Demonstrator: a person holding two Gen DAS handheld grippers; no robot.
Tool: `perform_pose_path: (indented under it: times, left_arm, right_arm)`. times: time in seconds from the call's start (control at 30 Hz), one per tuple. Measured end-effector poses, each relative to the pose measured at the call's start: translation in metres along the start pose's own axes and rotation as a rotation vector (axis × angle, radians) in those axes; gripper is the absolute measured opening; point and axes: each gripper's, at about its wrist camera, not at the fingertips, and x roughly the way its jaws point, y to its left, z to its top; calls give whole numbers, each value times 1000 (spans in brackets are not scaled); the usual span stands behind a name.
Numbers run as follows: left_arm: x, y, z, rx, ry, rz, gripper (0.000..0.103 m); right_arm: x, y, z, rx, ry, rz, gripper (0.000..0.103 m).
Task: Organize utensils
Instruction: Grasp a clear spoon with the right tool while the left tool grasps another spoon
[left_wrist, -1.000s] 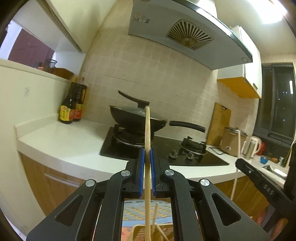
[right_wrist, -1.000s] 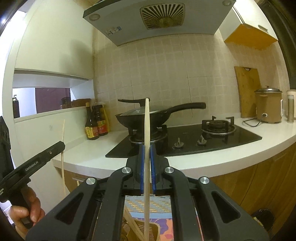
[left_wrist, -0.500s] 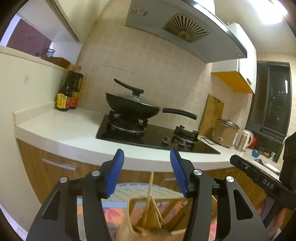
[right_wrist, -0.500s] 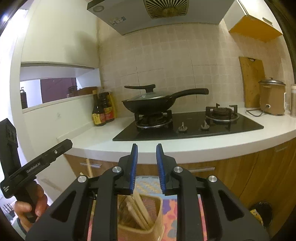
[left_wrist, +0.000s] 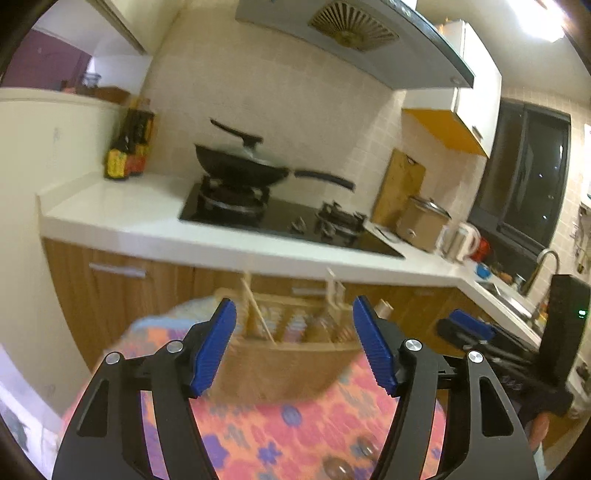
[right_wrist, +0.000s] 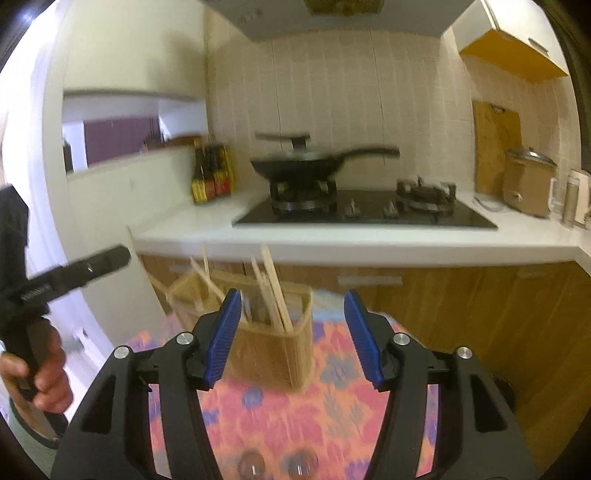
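A woven utensil basket (left_wrist: 291, 354) stands on a flowered cloth (left_wrist: 295, 428); several wooden chopsticks (left_wrist: 255, 314) stand in it. In the right wrist view the basket (right_wrist: 273, 350) holds several chopsticks (right_wrist: 273, 295) leaning upright. My left gripper (left_wrist: 295, 350) is open and empty, just in front of the basket. My right gripper (right_wrist: 291, 336) is open and empty, before the basket's right end. Each gripper shows in the other's view, the right one (left_wrist: 465, 328) at the right, the left one (right_wrist: 74, 273) at the left.
A white counter (left_wrist: 147, 221) runs behind, with a black wok (left_wrist: 240, 166) on a gas hob (right_wrist: 365, 210), sauce bottles (right_wrist: 210, 177), a cutting board (right_wrist: 495, 144) and a rice cooker (right_wrist: 528, 184). Wooden cabinets (right_wrist: 480, 306) stand below the counter. Two glass objects (right_wrist: 273, 465) lie on the cloth near me.
Both grippers held a chopstick upright a second ago. Both have opened, the chopsticks now stand in the basket, and both grippers have pulled back and tilted downward.
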Motion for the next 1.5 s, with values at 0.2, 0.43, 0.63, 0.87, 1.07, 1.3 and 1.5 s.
perform_pose_path:
  times: [0.2,0.43,0.63,0.87,1.07,1.3,1.5]
  left_arm:
    - [17,-21,-55,21,190,15,62]
    - [42,-25,-129,-20,393,27,58]
    - [65,-37,-169,-20,511,37,52]
    - [80,-39,-188,-39,540,63,43]
    - [89,-57,-191,3,539,98,43]
    - [95,-78,-196,127,526,185,42]
    - [94,-76,-197,196,508,222,25]
  right_arm:
    - [12,-15,-50,50,259,-47,54]
    - [23,-29,-118,116,427,-34,50]
    - [23,-20,-156,83,489,9,34]
    - [21,-7,-187,31,511,22,32]
    - [10,1,-200,-76,432,-12,25]
    - [2,-16,-201,-16,440,4,10]
    - [2,-33,-196,80,466,25,10]
